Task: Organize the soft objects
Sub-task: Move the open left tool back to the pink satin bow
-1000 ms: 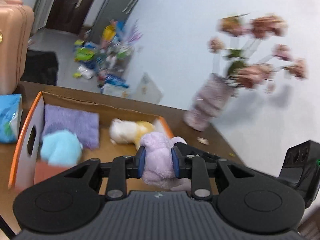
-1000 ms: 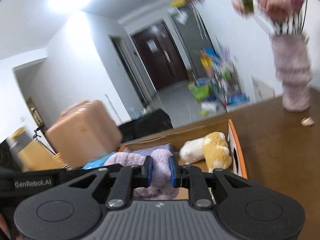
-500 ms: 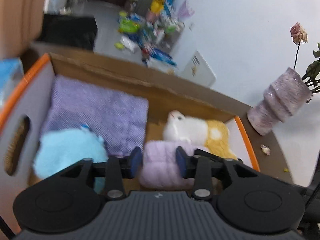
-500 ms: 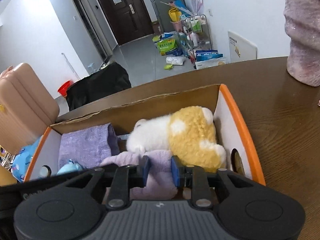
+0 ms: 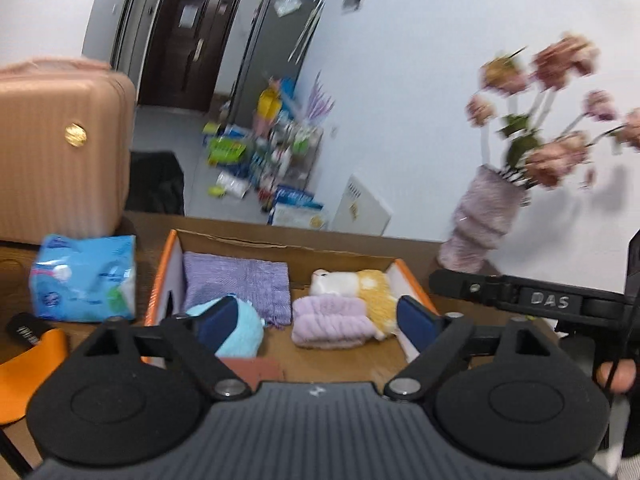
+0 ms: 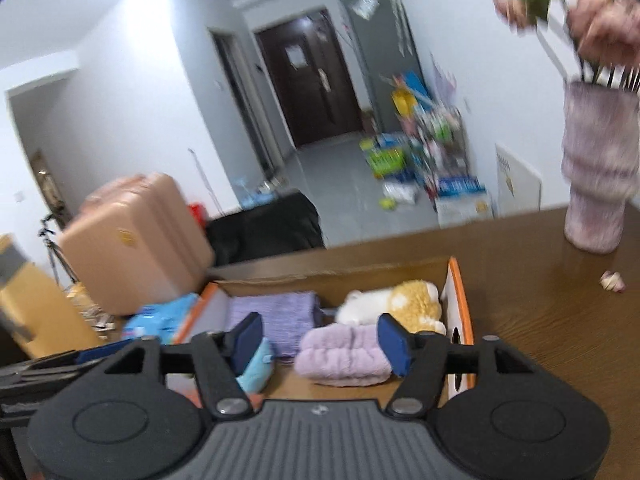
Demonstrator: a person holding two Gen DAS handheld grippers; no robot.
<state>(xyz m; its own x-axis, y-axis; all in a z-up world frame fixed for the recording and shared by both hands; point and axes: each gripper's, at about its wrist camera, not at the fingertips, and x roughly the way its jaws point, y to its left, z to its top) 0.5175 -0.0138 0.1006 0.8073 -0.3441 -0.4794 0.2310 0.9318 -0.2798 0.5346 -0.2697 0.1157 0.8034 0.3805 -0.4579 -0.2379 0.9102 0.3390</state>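
An orange-edged cardboard box (image 5: 414, 286) sits on the brown table. In it lie a lilac plush roll (image 5: 332, 322), a white and yellow plush toy (image 5: 356, 282), a folded purple towel (image 5: 236, 278) and a light blue plush (image 5: 242, 332). My left gripper (image 5: 316, 320) is open and empty, pulled back above the box's near side. My right gripper (image 6: 320, 340) is open and empty, just in front of the lilac roll (image 6: 344, 354). The right wrist view also shows the box (image 6: 460, 300), plush toy (image 6: 396, 300), towel (image 6: 276, 314) and blue plush (image 6: 258, 372).
A blue tissue pack (image 5: 84, 276) lies left of the box, with a pink suitcase (image 5: 60, 152) behind it. A purple vase with flowers (image 5: 480, 220) stands at the back right. An orange object (image 5: 28, 364) lies at the near left.
Both grippers let go of the lilac plush roll, which now lies in the box. Both opened wide and drew back and up from the box.
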